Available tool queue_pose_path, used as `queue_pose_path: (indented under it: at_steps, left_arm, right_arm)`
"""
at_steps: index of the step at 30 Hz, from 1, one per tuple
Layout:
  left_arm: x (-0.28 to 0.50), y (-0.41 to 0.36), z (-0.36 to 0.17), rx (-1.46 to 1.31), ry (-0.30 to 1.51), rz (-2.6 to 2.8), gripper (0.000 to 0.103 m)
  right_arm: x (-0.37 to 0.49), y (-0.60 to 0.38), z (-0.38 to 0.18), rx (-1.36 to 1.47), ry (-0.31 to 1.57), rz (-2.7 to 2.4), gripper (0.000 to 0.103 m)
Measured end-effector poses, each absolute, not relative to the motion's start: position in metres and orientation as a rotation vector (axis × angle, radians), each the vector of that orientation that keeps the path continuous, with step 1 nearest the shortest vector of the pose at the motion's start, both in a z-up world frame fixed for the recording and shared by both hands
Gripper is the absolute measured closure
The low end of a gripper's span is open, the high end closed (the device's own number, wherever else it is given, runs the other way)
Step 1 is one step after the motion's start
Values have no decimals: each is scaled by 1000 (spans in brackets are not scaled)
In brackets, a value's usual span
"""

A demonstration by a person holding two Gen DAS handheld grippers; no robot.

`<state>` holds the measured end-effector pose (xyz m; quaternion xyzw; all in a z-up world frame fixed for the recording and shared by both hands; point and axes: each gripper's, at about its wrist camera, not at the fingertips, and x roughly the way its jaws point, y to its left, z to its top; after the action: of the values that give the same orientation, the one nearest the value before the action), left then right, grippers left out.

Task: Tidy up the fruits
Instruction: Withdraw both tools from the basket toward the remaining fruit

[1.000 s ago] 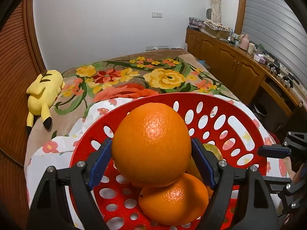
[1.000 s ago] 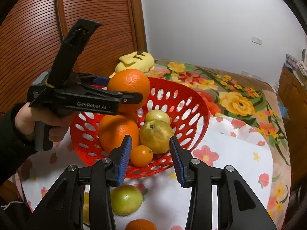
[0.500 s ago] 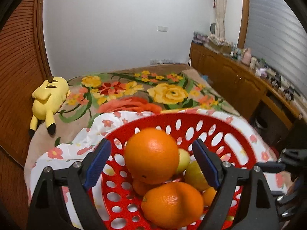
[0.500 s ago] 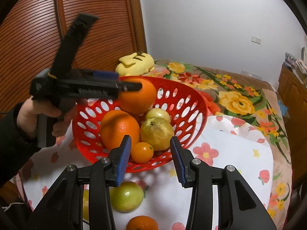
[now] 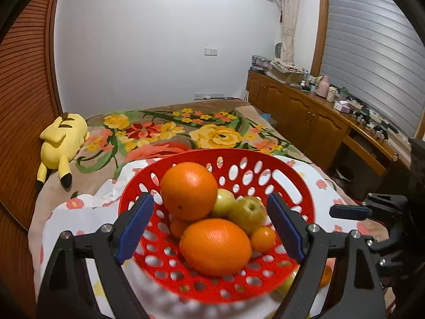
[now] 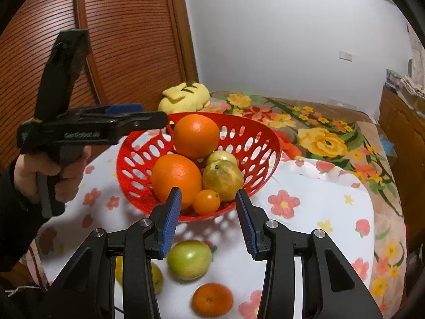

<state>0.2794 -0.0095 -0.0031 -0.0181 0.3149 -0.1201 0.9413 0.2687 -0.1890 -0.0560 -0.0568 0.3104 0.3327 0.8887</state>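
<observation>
The left gripper (image 5: pixel 209 226) is standing wide open, empty, before the red basket (image 5: pixel 297 183). The right gripper (image 6: pixel 208 222) is hovering narrow, gripping nothing, above a green fruit (image 6: pixel 189 259).

Oranges (image 6: pixel 196 136) piled in red basket (image 6: pixel 263 143), green fruit (image 6: pixel 189 259) outside

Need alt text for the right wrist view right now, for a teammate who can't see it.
A red basket on a floral cloth holds two oranges, a pear and a small tangerine. The empty right gripper hovers before it, above a green fruit; the left gripper is open beside the rim.
</observation>
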Motion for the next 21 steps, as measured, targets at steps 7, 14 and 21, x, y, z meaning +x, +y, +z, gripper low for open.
queue_pose_path:
  at_steps: [7, 14, 21]
  left_arm:
    - [239, -8, -2, -13, 623, -253, 16]
    - [204, 0, -15, -26, 633, -245, 16]
    - [176, 8, -33, -30, 660, -227, 16]
  right_arm:
    - [238, -191, -52, -91, 632, 667, 55]
    - [206, -186, -57, -83, 633, 661, 51]
    - [181, -181, -70, -68, 647, 651, 46]
